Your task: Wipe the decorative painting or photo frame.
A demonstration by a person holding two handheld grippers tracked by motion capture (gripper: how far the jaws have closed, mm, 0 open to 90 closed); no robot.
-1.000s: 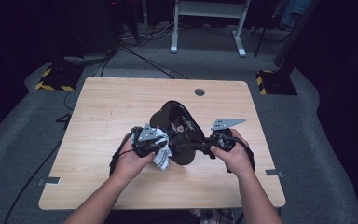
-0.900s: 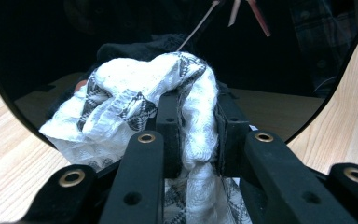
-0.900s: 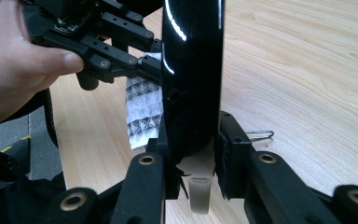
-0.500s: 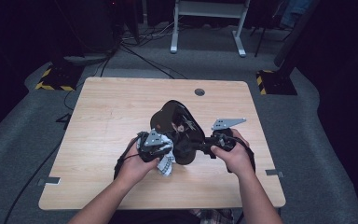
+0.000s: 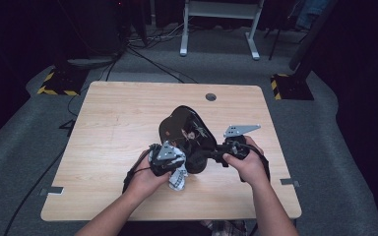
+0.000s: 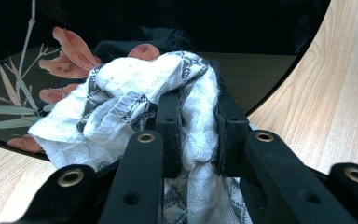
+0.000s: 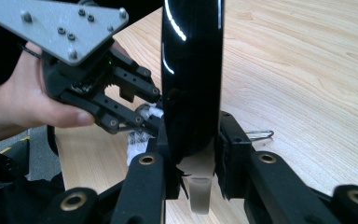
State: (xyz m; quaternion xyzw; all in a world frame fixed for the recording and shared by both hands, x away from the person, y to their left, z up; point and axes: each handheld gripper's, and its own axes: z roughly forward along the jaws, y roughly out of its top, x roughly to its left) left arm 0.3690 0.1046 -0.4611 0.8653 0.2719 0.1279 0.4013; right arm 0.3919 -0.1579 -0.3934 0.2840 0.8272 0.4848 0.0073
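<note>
Above surface, holding plate on edge with right gripper, jaws clamped on rim; wiping decorated face with cloth clamped in left gripper. Next: probably sweeping cloth across remaining face.

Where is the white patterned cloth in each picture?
High view: the white patterned cloth sits low in the middle, in the left gripper.
Left gripper view: centre, clamped between the jaws.
Right gripper view: a bit peeks out left of centre.
Shared landmark: the glossy black plate with painted flowers.
</note>
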